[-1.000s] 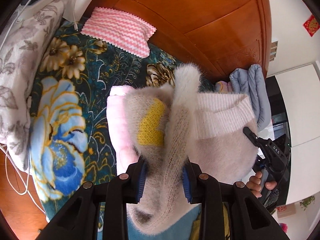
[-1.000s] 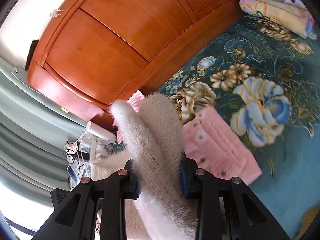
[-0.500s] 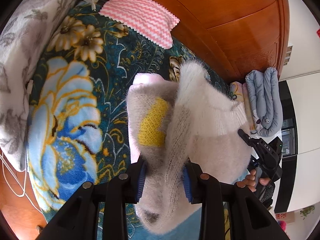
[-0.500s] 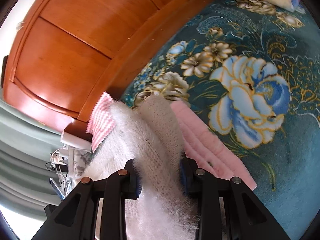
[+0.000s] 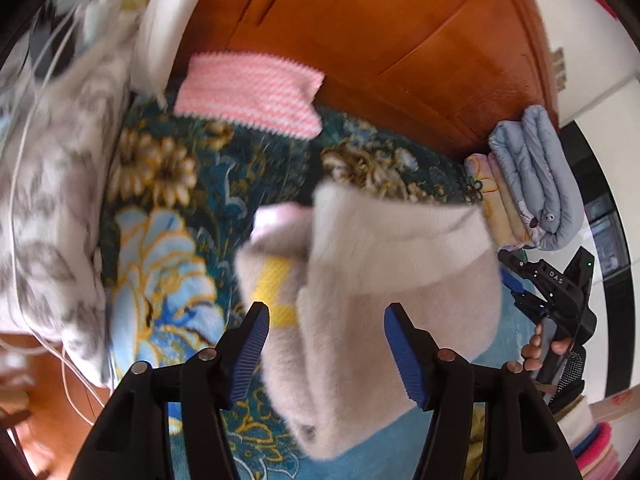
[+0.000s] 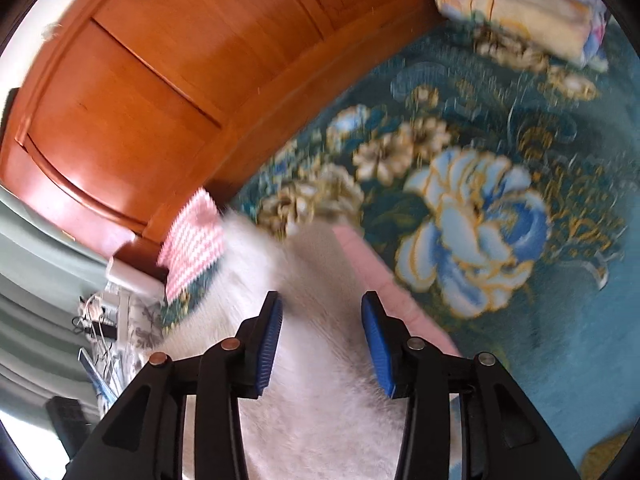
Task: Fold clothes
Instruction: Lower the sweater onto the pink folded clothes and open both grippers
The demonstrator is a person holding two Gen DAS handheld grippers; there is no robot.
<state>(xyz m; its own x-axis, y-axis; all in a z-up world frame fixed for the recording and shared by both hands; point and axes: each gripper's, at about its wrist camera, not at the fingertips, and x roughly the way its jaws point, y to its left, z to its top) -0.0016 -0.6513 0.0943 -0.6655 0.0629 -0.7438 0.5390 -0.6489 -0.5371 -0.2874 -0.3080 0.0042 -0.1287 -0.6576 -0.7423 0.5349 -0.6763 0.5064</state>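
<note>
A fuzzy cream sweater (image 5: 384, 280) with a yellow patch lies folded on top of a folded pink garment (image 5: 276, 216) on the floral bedspread. My left gripper (image 5: 326, 344) is open, its blue pads either side of the sweater without gripping it. My right gripper (image 6: 322, 340) is open just above the sweater (image 6: 316, 380), with the pink garment (image 6: 384, 280) showing beside it. The right gripper's body (image 5: 556, 292), held by a hand, shows at the right of the left wrist view.
A pink-and-white zigzag cloth (image 5: 248, 96) lies near the wooden headboard (image 5: 400, 40). Folded blue and floral bedding (image 5: 532, 176) is stacked at the right. A grey floral pillow (image 5: 52, 184) with white cables lies at the left. The teal floral bedspread (image 6: 500, 220) spreads around.
Both grippers have opened and let go of the sweater, which now rests on the pink garment. Both views are motion-blurred as the grippers draw back.
</note>
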